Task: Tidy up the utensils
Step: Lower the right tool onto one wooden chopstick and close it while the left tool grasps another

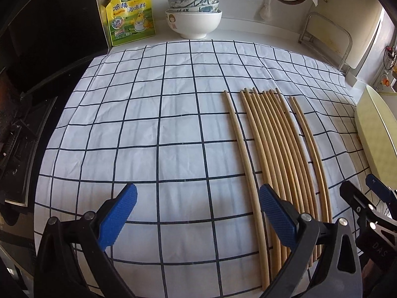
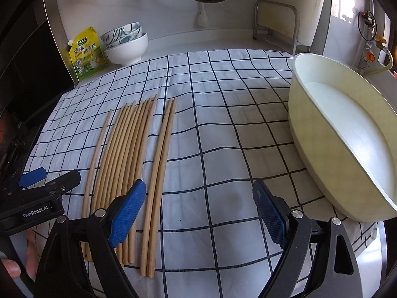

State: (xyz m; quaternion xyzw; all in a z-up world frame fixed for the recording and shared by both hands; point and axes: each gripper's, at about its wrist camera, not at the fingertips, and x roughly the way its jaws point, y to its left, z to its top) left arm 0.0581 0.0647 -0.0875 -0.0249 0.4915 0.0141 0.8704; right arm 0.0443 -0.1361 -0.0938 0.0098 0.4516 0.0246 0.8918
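Note:
Several wooden chopsticks (image 1: 273, 149) lie side by side on a white checked cloth (image 1: 148, 124): a single one at the left, a tight bunch in the middle, a pair at the right. They also show in the right wrist view (image 2: 129, 161). My left gripper (image 1: 198, 213) is open and empty, just left of the chopsticks' near ends. My right gripper (image 2: 201, 213) is open and empty, just right of the chopsticks. A cream oval tray (image 2: 347, 134) stands empty at the right.
Stacked bowls (image 1: 193, 15) and a yellow seasoning pouch (image 1: 129, 15) stand at the back by the wall. A dark stove (image 1: 22, 124) borders the cloth on the left. A metal rack (image 2: 278, 22) with a cutting board stands at the back right.

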